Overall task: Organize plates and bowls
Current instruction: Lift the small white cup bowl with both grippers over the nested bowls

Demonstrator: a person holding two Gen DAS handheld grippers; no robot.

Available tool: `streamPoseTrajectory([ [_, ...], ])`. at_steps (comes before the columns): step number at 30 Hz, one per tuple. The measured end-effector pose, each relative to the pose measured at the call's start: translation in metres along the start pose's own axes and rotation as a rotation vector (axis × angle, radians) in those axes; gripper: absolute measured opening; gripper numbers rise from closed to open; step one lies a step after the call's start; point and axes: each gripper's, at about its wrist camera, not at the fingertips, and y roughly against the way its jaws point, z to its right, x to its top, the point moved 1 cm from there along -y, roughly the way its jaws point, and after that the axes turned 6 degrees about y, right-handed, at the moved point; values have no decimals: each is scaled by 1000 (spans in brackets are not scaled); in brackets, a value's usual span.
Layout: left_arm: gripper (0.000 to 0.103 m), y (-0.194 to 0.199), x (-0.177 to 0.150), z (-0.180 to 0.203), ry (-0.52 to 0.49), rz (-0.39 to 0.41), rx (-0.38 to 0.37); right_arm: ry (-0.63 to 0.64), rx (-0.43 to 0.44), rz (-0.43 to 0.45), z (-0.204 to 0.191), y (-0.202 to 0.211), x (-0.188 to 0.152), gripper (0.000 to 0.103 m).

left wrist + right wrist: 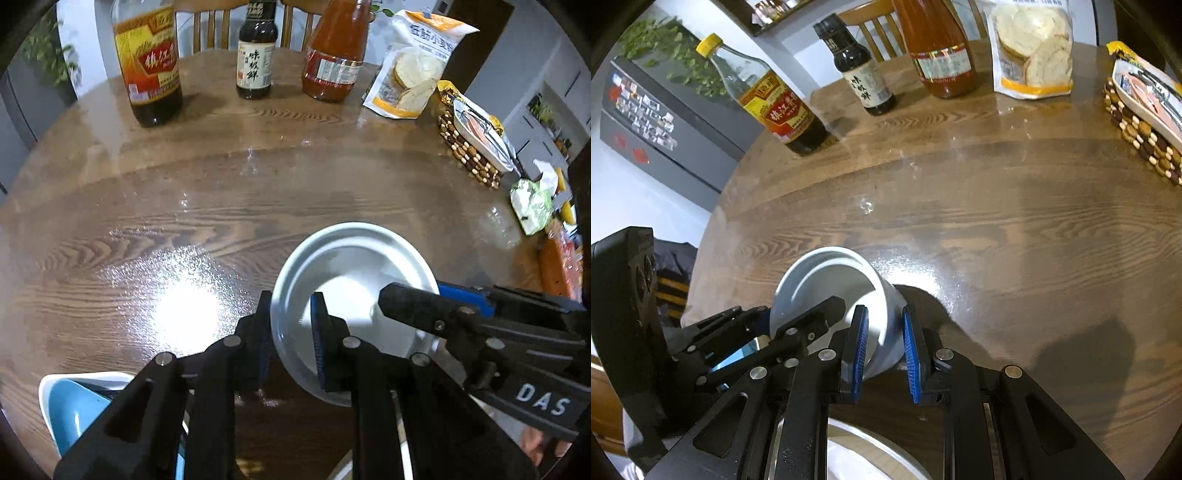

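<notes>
Each claw pinches the white bowl's (347, 280) rim, left claw (291, 339) and right claw (884, 345) on opposite sides, probably to carry it level above the worktop (221, 206).

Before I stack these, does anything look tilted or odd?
Yes. The white bowl is tipped, mouth sideways, clamped by the left gripper and right gripper on opposite rims. Nothing looks spilled.
</notes>
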Motion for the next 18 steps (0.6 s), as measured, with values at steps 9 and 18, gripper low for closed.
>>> streamPoseTrajectory([
  [9, 13, -3, 5, -8, 62, -46, -30, 31, -23, -35, -3, -8, 5, 22],
  [18, 9, 15, 5, -1, 13, 60, 24, 53, -25, 51, -6, 10, 2, 15],
])
